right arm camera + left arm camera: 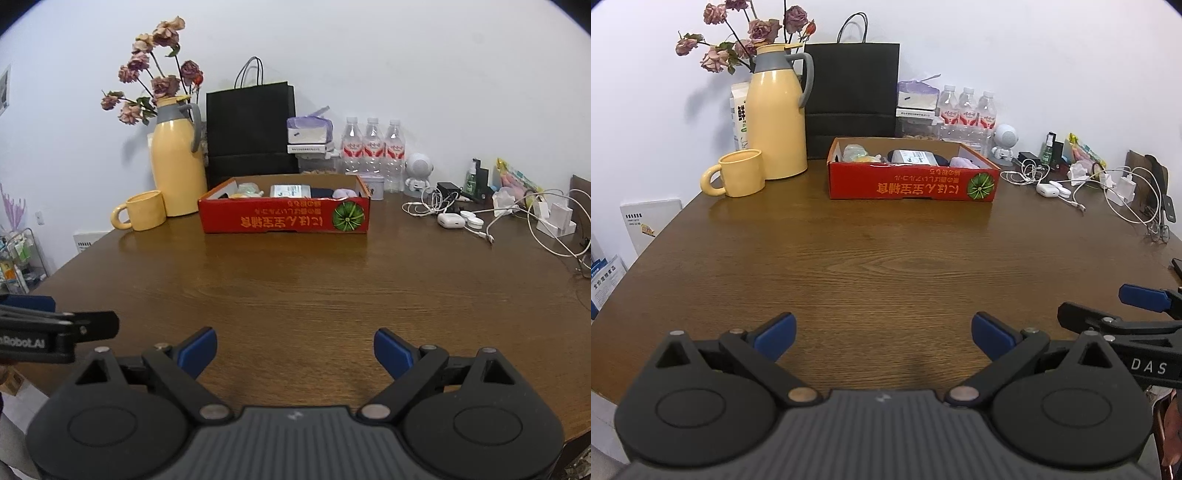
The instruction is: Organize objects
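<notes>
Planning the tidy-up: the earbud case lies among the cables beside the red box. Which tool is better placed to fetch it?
Probably the right tool: open, empty, and on the earbud case's side of the red box. The left tool would cross over.

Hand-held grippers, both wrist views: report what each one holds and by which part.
Nothing is held. The left hand-held gripper and the right hand-held gripper both stand open over the bare brown wooden table.

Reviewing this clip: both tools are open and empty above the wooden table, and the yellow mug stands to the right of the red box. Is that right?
Not quite. The yellow mug stands to the left of the red box, beside the yellow jug; the right wrist view shows it, and the left agrees. The rest holds: the left tool and right tool are open and empty above the wooden table.
</notes>
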Available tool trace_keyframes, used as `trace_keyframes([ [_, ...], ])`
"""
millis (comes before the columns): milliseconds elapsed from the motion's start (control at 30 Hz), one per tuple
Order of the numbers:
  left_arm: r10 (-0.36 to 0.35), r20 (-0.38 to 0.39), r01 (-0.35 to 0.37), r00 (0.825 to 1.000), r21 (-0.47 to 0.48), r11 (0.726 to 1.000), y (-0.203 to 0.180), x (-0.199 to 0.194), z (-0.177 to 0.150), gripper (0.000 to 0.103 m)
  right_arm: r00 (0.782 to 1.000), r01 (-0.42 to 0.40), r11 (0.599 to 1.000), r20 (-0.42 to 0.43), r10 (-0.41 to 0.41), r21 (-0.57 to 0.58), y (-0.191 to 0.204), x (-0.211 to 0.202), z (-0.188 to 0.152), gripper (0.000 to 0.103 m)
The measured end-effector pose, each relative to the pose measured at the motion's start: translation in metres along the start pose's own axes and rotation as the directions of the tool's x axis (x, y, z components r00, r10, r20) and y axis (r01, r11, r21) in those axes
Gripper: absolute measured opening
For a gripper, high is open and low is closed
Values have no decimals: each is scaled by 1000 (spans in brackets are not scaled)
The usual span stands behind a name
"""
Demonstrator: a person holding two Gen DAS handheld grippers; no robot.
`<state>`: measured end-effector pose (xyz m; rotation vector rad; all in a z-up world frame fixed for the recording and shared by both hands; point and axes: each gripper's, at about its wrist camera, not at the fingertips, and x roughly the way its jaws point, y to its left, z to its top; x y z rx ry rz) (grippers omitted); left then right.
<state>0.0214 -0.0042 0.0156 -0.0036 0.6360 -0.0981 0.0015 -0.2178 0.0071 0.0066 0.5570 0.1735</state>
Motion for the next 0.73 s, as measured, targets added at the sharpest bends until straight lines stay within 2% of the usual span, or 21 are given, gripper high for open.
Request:
trace_keyframes([
  [200,19,14,-19,1000,4,1000,-1,-1,0,103,1000,-11,1000,9,11,3,1,-3,0,92],
  [433,19,-6,-19,1000,5,1000,-2,1,-2,103,1000,-1,1000,4,1,8,-2,-1,0,92],
  [733,20,-15,-21,1000,-35,999,2,4,-4,103,1000,-1,1000,-5,1,13,-1,0,0,92],
])
